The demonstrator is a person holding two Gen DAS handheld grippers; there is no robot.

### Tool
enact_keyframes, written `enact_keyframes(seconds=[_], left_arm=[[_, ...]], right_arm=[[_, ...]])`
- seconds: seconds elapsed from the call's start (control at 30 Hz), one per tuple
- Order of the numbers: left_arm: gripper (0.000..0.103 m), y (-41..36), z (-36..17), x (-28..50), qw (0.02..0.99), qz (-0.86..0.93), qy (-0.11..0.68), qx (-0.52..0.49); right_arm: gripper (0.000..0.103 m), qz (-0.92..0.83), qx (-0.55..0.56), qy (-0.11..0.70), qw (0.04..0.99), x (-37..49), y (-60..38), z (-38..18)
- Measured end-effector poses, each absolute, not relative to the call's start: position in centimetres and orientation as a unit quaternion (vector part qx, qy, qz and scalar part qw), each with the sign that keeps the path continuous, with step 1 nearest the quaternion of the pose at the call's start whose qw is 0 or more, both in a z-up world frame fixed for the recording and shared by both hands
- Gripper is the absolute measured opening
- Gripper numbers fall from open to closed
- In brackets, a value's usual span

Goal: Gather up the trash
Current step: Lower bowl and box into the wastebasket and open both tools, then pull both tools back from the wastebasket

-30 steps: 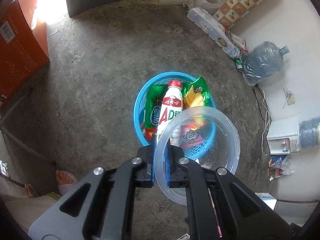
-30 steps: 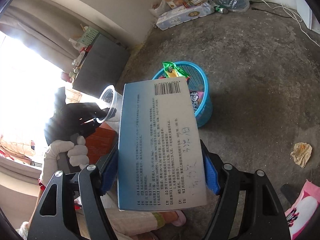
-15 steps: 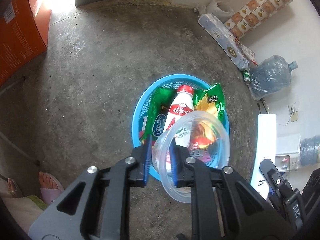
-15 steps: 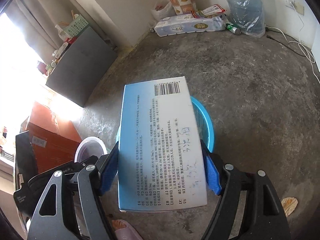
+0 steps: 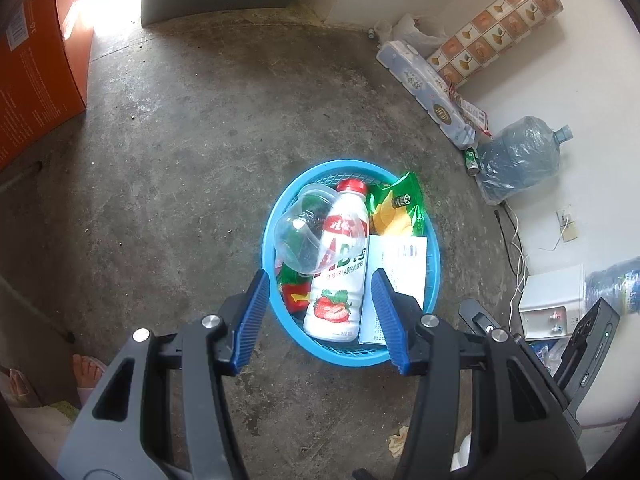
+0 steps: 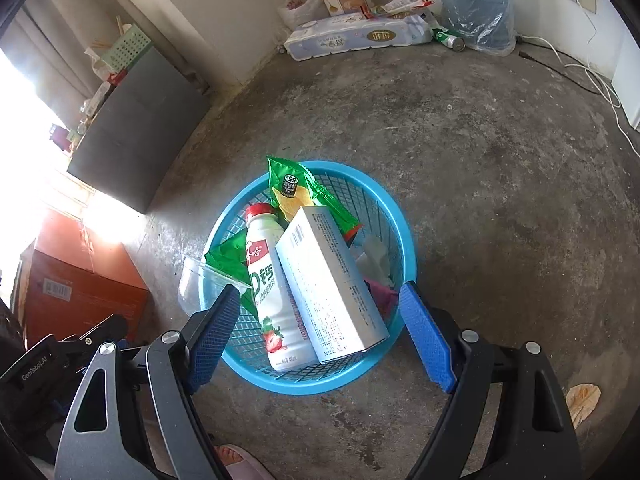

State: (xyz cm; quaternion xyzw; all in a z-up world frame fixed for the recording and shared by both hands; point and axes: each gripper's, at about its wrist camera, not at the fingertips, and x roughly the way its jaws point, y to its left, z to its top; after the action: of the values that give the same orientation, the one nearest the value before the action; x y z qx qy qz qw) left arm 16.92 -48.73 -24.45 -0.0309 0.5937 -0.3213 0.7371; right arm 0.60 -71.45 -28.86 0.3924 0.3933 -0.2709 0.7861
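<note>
A blue plastic basket [image 5: 434, 256] [image 6: 406, 240] stands on the concrete floor. In it lie a white AD milk bottle [image 5: 340, 276] [image 6: 272, 292], green snack bags [image 5: 400, 208] [image 6: 296, 192], a pale blue box [image 5: 396, 268] [image 6: 332, 284] and a clear plastic cup [image 5: 316, 232] [image 6: 196, 284] that leans over the rim. My left gripper [image 5: 324, 316] is open and empty above the basket's near side. My right gripper [image 6: 320, 336] is open and empty just above the box and bottle.
An orange carton [image 5: 36, 64] [image 6: 80, 292] stands at the left. A toilet-paper pack [image 5: 424, 84] [image 6: 360, 36] and a water jug in plastic [image 5: 520, 156] [image 6: 476, 4] lie by the wall. A crumpled brown paper [image 6: 582, 398] lies on the floor. A grey cabinet [image 6: 136, 132] stands behind.
My left gripper opened and let the clear cup drop into the basket. My right gripper opened and let the pale blue box drop into the basket.
</note>
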Motion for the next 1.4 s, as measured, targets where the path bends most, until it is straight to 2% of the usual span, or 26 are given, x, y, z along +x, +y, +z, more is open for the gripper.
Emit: enact_keyframes(seconds=[0.27, 0.5, 0.77, 0.93, 0.97, 1.1, 1.4], left_arm=[[0.050, -45.4, -19.1, 12.7, 0.729, -0.382, 0.567, -0.027], [0.058, -39.9, -12.7, 5.7, 0.733, -0.450, 0.508, 0.043], [0.069, -30.4, -6.4, 1.3, 0.759, -0.476, 0.438, 0.077], [0.081, -23.6, -2.7, 0.4, 0.804, -0.443, 0.393, 0.064], [0.083, -22.2, -2.0, 0.2, 0.814, -0.434, 0.381, 0.060], [0.091, -16.8, 0.7, -0.2, 0.850, -0.389, 0.355, 0.026], [0.094, -8.3, 3.6, -2.0, 0.905, -0.275, 0.323, -0.009]], right_arm=[[0.080, -0.250, 0.385, 0.355, 0.815, -2.7, -69.4, -24.6], [0.080, -0.222, 0.373, 0.331, 0.838, -6.7, -65.1, -20.5], [0.080, -0.204, 0.336, 0.307, 0.867, -8.7, -60.0, -14.7], [0.080, -0.176, 0.283, 0.292, 0.897, -8.0, -54.0, -9.9], [0.080, -0.177, 0.261, 0.292, 0.903, -7.8, -52.4, -9.0], [0.094, -0.181, 0.186, 0.285, 0.923, -7.6, -46.4, -5.7], [0.096, -0.164, 0.088, 0.259, 0.948, -10.8, -37.1, -1.4]])
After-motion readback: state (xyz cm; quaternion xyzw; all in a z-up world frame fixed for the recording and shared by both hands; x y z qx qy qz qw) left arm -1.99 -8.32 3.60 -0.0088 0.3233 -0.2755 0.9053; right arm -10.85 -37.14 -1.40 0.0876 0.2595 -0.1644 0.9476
